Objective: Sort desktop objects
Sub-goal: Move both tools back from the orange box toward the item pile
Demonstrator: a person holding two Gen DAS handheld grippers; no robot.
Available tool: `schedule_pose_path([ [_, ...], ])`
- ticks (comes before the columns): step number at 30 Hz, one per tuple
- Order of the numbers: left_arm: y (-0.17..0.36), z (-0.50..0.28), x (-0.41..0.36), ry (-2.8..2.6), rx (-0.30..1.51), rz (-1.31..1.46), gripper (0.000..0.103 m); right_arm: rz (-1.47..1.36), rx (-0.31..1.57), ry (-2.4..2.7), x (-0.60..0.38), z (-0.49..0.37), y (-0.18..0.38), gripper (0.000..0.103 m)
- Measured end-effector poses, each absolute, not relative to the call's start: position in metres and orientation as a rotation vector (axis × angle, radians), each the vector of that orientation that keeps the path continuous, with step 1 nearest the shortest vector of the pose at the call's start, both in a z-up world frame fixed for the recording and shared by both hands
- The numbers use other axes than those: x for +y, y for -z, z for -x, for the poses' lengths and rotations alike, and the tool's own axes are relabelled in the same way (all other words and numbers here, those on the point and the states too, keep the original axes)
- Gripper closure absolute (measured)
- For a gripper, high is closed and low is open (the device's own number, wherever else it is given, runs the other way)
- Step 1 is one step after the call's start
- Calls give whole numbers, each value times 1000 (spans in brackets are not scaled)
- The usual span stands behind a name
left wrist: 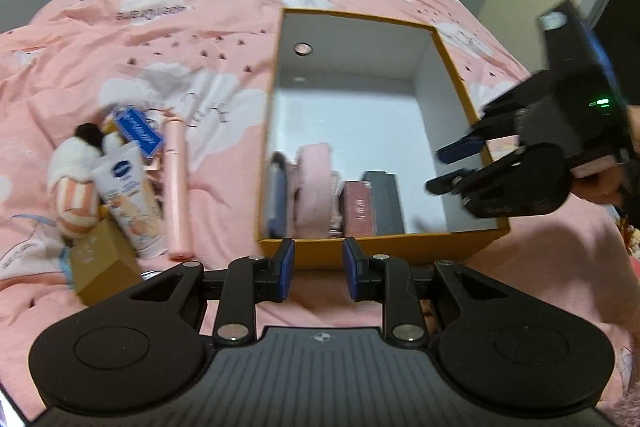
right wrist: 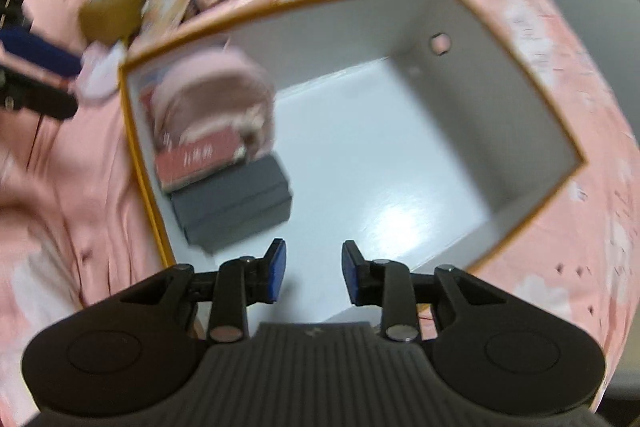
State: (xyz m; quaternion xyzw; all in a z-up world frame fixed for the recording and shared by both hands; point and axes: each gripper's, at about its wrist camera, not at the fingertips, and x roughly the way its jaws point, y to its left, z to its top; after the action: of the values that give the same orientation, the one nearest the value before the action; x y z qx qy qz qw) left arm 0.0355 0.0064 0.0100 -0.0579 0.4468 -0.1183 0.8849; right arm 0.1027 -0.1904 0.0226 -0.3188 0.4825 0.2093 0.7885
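Left wrist view shows the left hand-held gripper (left wrist: 319, 269) partly open and empty, just short of the orange box (left wrist: 460, 235) on the pink bed (left wrist: 200, 27). Over the box's right rim hangs the right hand-held gripper (left wrist: 450, 165), tilted down, jaws apart, nothing between them. Only this view shows the hand (left wrist: 600, 183) gripping it. Right wrist view alone shows the grey case (right wrist: 236, 209) clearly inside the box.

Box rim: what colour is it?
Mustard yellow on the box rim, against white inside walls; the right wrist view shows it best.
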Motion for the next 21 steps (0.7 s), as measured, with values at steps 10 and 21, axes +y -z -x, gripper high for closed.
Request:
schedule_pose_path([
  [10, -13, -19, 43, 104, 839, 121, 74, 417, 728, -392, -137, -61, -68, 62],
  [21, -3, -7, 111, -44, 886, 153, 70, 346, 684, -577, -48, -63, -46, 60],
])
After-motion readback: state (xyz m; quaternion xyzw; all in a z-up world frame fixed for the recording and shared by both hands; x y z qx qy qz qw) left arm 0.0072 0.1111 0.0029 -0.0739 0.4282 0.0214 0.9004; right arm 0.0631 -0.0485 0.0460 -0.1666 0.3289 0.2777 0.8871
